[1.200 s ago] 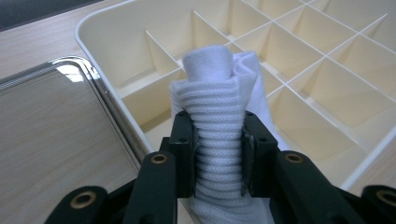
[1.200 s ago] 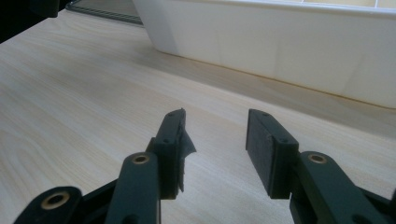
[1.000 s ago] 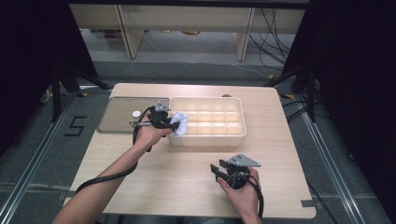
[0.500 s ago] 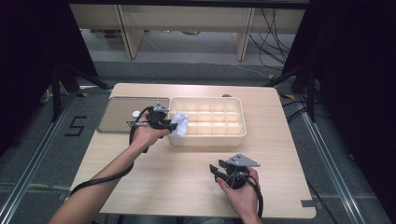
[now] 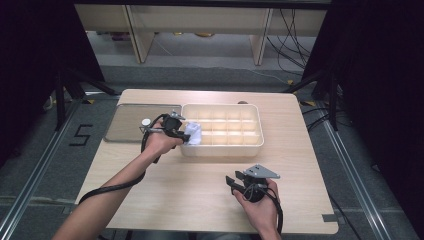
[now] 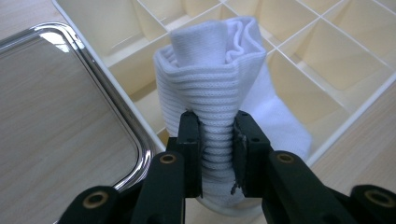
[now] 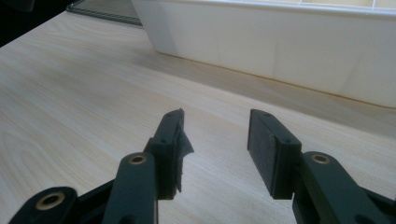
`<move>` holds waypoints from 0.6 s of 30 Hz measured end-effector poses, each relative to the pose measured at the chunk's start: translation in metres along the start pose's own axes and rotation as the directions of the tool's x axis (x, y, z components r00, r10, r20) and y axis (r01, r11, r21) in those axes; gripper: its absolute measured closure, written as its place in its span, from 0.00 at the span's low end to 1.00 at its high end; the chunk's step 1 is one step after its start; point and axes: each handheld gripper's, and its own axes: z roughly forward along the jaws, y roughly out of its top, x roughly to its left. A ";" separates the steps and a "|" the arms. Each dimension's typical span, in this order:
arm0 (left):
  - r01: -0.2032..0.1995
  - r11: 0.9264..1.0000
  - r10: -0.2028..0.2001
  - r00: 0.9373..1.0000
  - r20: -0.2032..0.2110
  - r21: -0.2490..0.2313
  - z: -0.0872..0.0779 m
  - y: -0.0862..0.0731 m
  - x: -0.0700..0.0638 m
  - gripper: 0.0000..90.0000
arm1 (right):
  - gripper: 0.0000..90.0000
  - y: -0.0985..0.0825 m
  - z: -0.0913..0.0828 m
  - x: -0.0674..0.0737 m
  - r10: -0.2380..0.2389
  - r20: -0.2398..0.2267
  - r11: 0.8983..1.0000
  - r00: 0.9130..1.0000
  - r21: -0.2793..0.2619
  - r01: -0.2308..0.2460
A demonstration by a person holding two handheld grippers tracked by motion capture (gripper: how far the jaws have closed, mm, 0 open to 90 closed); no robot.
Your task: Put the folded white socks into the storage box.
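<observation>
My left gripper (image 6: 217, 140) is clamped on the rolled sock (image 6: 219, 88), upright just above the box's (image 5: 250, 145) near-left cells beside the tray (image 5: 125, 125), while my right gripper (image 7: 215, 149) idles with jaws apart, farther off.

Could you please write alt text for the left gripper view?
Two black jaws pinch a rolled white sock over a cream divided box. A shiny metal tray lies on the wooden table beside it.
</observation>
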 end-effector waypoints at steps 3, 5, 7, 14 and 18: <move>-0.008 1.000 0.008 1.000 0.001 0.019 0.001 0.002 0.000 0.84 | 0.63 0.000 0.000 -0.001 -0.009 -0.002 1.000 1.000 -0.002 0.009; -0.018 0.999 0.019 1.000 -0.004 0.033 0.002 0.003 -0.001 0.84 | 0.63 0.001 0.000 -0.002 -0.019 0.000 1.000 1.000 -0.007 0.019; -0.025 0.998 0.025 1.000 0.001 0.051 0.003 0.004 -0.001 0.84 | 0.63 0.001 0.002 -0.002 -0.016 -0.011 1.000 1.000 -0.017 0.015; -0.027 0.995 0.026 1.000 0.009 0.101 0.005 0.008 -0.001 0.85 | 0.63 0.001 0.002 -0.003 -0.021 -0.011 0.999 1.000 -0.027 0.021; -0.030 0.994 0.030 1.000 0.004 0.108 0.007 0.009 -0.002 0.85 | 0.63 0.002 0.001 -0.002 -0.016 -0.009 1.000 1.000 -0.016 0.016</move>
